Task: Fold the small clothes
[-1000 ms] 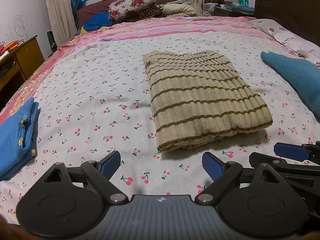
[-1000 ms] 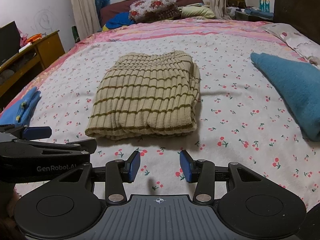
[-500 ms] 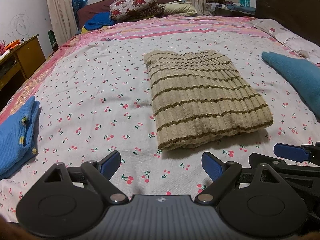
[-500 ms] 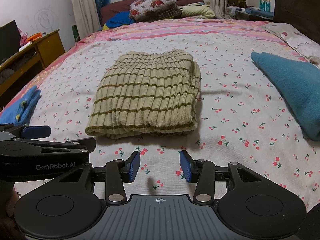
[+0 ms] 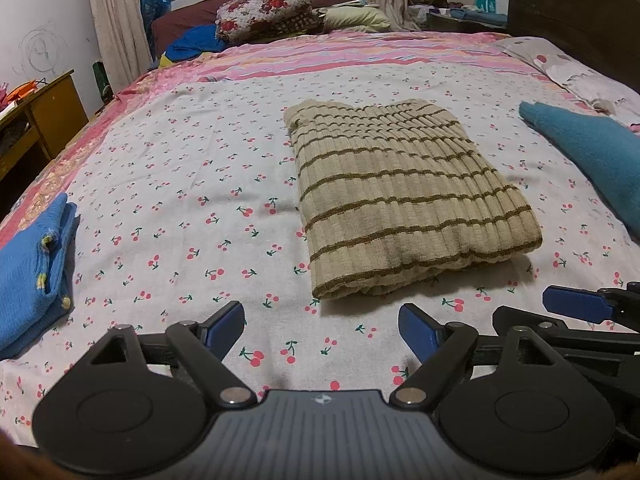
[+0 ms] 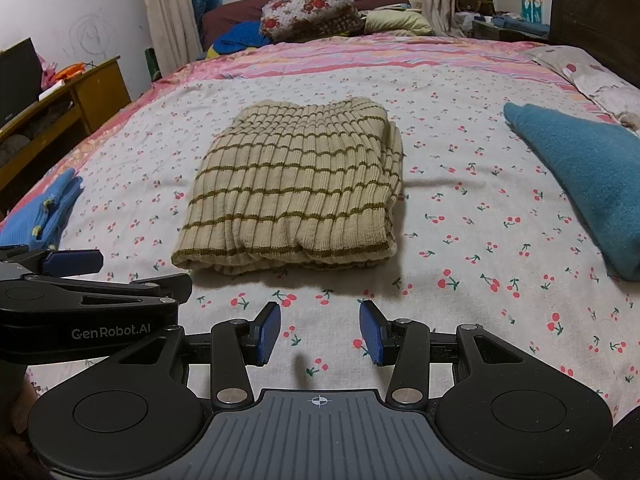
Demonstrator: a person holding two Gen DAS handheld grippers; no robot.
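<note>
Here we hold the left gripper (image 5: 322,326) low over the cherry-print bedsheet (image 5: 168,208), its blue pads spread wide with nothing between them. Beside it our right gripper (image 6: 319,330) also hovers empty, its pads parted about halfway, only sheet showing in the gap.

Just beyond both grippers lies the folded striped sweater (image 5: 404,196), beige with thin brown bands, flat on the sheet and touching neither gripper. From the left wrist view, the sweater's near hem sits ahead and slightly right of our open pads; from the right wrist view, the sweater (image 6: 296,188) sits ahead and a little left.

Well to the left of the sweater, at the bed's edge, rests a folded blue garment (image 5: 30,272) with small yellow marks. Well to the right of the sweater lies a teal garment (image 6: 584,176), apart from it.

Beyond the sweater, a pink striped blanket (image 5: 340,54) crosses the bed, and farther still sits a floral pillow (image 6: 308,10) under the window. Left of the sweater, off the bed, stands a wooden desk (image 6: 86,92).
</note>
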